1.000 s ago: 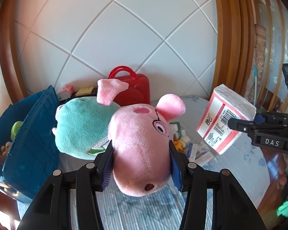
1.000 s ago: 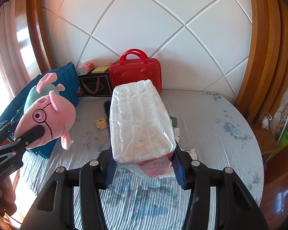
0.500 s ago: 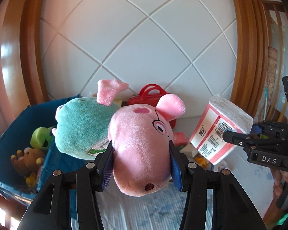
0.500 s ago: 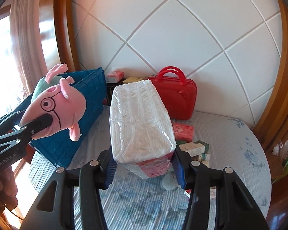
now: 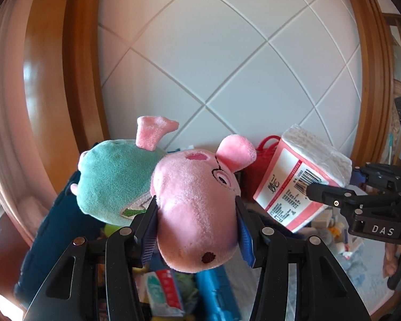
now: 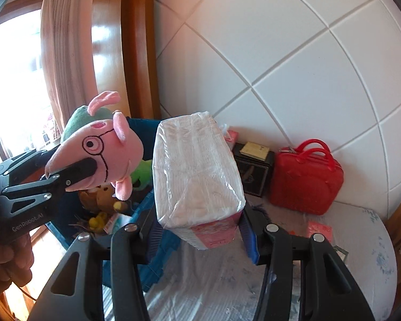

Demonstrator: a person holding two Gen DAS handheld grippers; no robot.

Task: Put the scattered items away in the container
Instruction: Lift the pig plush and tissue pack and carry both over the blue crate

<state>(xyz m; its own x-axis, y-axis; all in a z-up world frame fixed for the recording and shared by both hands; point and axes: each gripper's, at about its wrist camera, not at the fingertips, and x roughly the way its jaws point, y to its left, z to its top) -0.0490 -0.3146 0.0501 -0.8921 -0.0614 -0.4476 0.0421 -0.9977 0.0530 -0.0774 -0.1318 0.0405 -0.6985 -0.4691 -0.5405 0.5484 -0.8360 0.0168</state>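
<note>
My left gripper is shut on the snout of a pink pig plush with a teal body, held above the blue crate. The plush also shows in the right wrist view, over the crate's open top. My right gripper is shut on a plastic-wrapped tissue pack, held above the table beside the crate's near wall. The pack also shows at the right of the left wrist view. The crate holds several toys and small packets.
A red handbag and a black box stand against the tiled wall. Small boxes lie on the flowered tablecloth. A wooden frame and a curtain rise behind the crate.
Both grippers have swung left with their loads. The plush now hangs over the crate's opening, and the tissue pack has come up beside the crate.
</note>
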